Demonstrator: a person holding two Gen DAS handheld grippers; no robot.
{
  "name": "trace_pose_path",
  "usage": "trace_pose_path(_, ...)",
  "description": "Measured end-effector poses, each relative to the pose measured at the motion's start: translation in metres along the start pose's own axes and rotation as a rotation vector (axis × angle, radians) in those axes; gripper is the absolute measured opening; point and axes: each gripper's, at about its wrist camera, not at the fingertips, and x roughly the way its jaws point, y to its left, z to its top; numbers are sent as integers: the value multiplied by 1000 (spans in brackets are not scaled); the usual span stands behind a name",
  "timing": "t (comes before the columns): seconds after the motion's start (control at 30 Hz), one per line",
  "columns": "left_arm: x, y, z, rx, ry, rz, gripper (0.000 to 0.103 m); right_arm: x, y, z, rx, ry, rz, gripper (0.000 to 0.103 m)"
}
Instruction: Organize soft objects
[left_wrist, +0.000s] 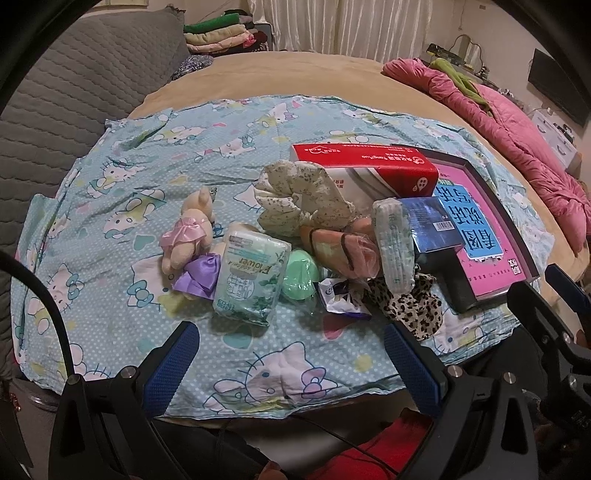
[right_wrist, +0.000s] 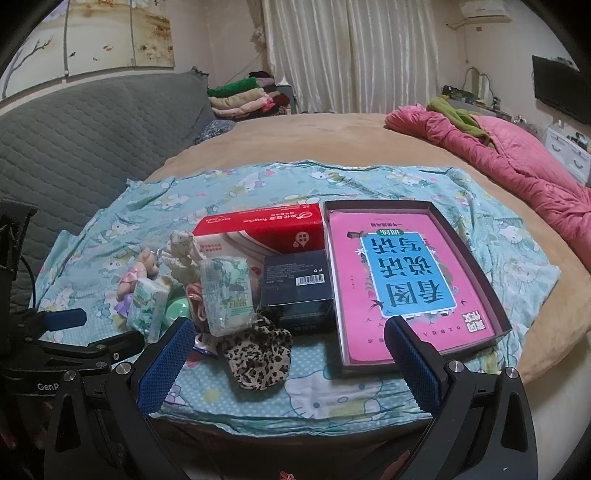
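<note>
Nothing looks sorted yet: the soft pile (left_wrist: 295, 254) sits jumbled beside the tray (right_wrist: 495, 295); both tools, left tool (left_wrist: 291, 365) and right tool (right_wrist: 291, 362), gape empty.

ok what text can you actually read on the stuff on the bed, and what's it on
"Flower" on the upright tissue pack.
"GenP", cut off at the edge, on the left gripper's body, seen from the right wrist.
Large Chinese characters, upside down, on the pink book in the tray.
"YangYue"-like small print on the red box: too blurred to be sure.
Barcode and fine print on the dark box: too small to read.
</note>
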Motion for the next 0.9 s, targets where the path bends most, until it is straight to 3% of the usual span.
trace_pose_path(0.07, 1, 0, 0, 3, 15, 5, 101, 0, 0, 0, -1, -1, -1, 102)
trace_pose_path(0.17, -1, 0, -1, 7, -63, 6, 101, 0, 0, 0, -2, -2, 1, 102)
trace_pose_path(0.27, -2, 1, 1, 4, -24, 6, 101, 0, 0, -1, -2, -2, 2, 102)
trace_pose_path(0.5, -3, 2, 1, 4, -33, 8, 101, 0, 0, -1, -2, -2, 1, 102)
trace_pose_path(0.7, -1, 4, 0, -32, -11, -52, 101, 2, 2, -1, -10, 2, 4, 102)
trace_pose_path(0.9, 3, 13, 0, -33, -13, -12, 101, 7, 7, 0, -23, 2, 0, 102)
